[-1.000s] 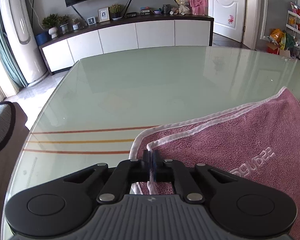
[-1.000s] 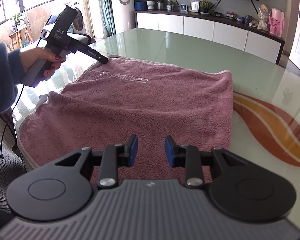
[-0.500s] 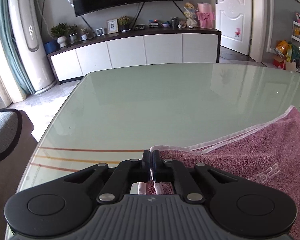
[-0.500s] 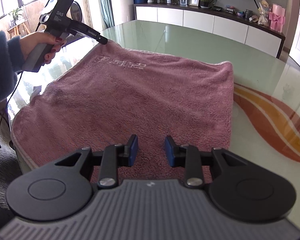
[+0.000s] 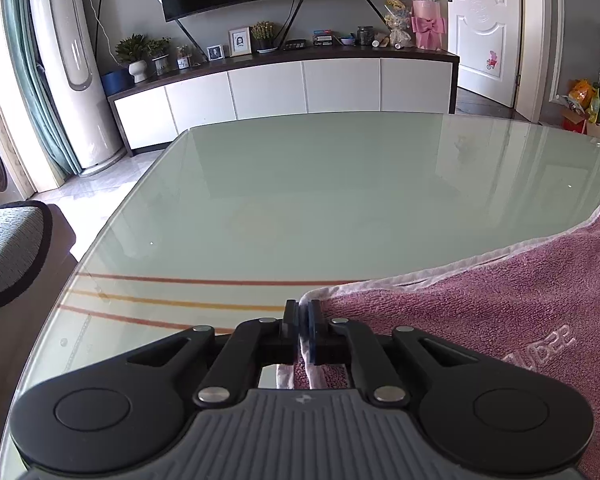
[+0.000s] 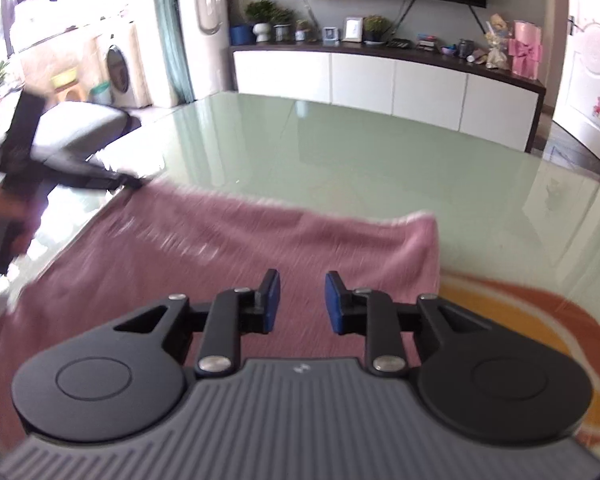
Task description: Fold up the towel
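The table [image 5: 340, 200] is a wide glass top, and the towel [image 6: 220, 256] lies flat on it, already doubled I think, with one corner reaching near the table's left edge. My left tongs [image 5: 303, 322] are closed on that corner; white hem sits between the pads, though the jaws have just been opening a little. My right tongs [image 6: 302, 300] hang open above the towel, nothing between them, the jaws just closing a little. I judge the next fold is starting: the right tongs must take a corner before both lift.
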A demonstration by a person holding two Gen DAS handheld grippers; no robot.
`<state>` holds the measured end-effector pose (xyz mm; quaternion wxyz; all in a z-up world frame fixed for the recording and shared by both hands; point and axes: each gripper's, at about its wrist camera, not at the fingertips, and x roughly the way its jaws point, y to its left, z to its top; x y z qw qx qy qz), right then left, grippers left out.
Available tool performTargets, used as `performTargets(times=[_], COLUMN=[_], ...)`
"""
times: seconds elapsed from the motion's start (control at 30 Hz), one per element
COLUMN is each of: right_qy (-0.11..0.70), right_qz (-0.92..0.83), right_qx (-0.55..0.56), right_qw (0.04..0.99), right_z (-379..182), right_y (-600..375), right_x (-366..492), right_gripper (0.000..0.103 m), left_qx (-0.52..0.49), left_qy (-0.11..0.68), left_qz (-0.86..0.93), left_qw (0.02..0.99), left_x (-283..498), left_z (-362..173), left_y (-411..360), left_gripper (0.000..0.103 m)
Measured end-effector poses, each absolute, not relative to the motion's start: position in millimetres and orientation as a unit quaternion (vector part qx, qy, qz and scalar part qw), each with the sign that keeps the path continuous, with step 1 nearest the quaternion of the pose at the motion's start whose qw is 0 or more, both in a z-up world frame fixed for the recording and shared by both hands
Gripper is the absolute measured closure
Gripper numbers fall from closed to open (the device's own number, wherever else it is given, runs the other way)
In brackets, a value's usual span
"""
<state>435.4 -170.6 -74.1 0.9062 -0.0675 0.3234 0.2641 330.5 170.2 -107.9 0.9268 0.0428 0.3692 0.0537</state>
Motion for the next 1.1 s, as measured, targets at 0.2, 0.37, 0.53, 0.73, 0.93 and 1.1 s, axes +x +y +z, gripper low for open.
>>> performTargets(times=[0.2,0.37,0.53,0.73,0.93,1.1], right_qy=[0.351,0.355,0.348,0.335,0.351,0.349], right_qz=[0.221,0.2,0.189,0.216,0.201,0.188], right_qx=[-0.081,-0.066,-0.074,-0.08,-0.092,-0.097], right_qw=[0.906,0.911,0.915,0.914,0.91,0.913], right_z=[-92,-98,-97,-89,-99,-99], right_y=[-174,-184,-180,-172,-174,-175], right_x=[474,482,478,470,478,478], right_gripper=[0.083,0.086,0.086,0.086,0.085,0.085], left_qx=[0.037,0.034,0.026,0.073,0.108,0.086], left_qy=[0.372,0.373,0.371,0.345,0.339,0.343], left_qz=[0.049,0.05,0.057,0.015,-0.002,-0.055], left_qw=[0.926,0.926,0.926,0.936,0.935,0.934], left_x=[331,332,329,303,288,285], left_z=[-107,-107,-102,-85,-85,-84], left_y=[175,176,178,142,119,114], left_gripper=[0.094,0.091,0.089,0.082,0.082,0.081])
